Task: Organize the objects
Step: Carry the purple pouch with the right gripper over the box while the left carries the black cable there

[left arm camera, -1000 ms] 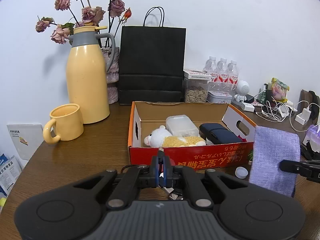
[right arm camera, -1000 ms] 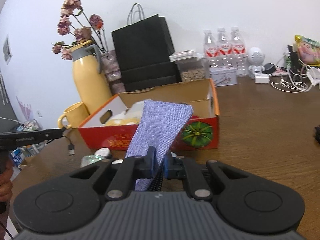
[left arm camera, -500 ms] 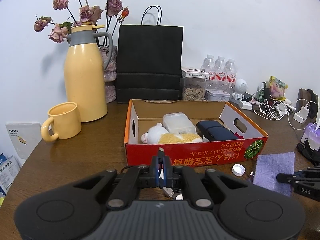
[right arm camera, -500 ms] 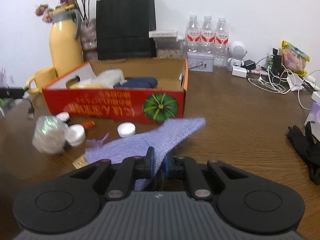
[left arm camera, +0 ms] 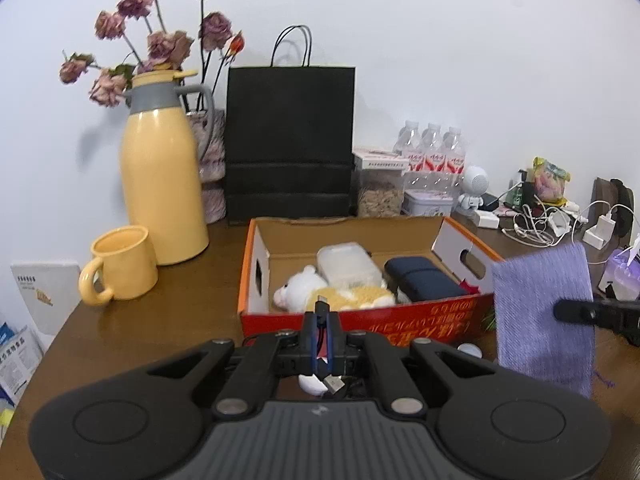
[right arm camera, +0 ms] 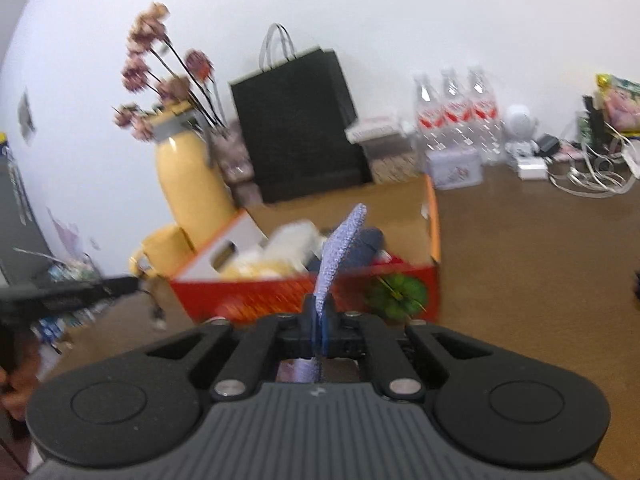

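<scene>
Since half a second ago I have raised the purple cloth [left arm camera: 543, 314] off the table [left arm camera: 168, 312]; it now hangs in the air just beside the red box [left arm camera: 360, 320], at its front right corner.

Right tongs [right arm camera: 320, 312]: closed on the purple cloth, gripping it at one edge, with the fabric standing up edge-on between the fingers. Left tongs [left arm camera: 320, 330]: closed on a USB cable [left arm camera: 322, 308], whose plug protrudes above the fingertips, just in front of the red box's front wall.

Handling, as I judge it: the cloth is light, soft and limp. It will drape and swing, so an edge or corner grip is adequate, but the free end may snag on the box wall.

Inside the red box lie a plush toy [left arm camera: 320, 294], a clear container [left arm camera: 348, 266] and a dark case [left arm camera: 424, 284]. Small caps remain on the table just in front of the box.
</scene>
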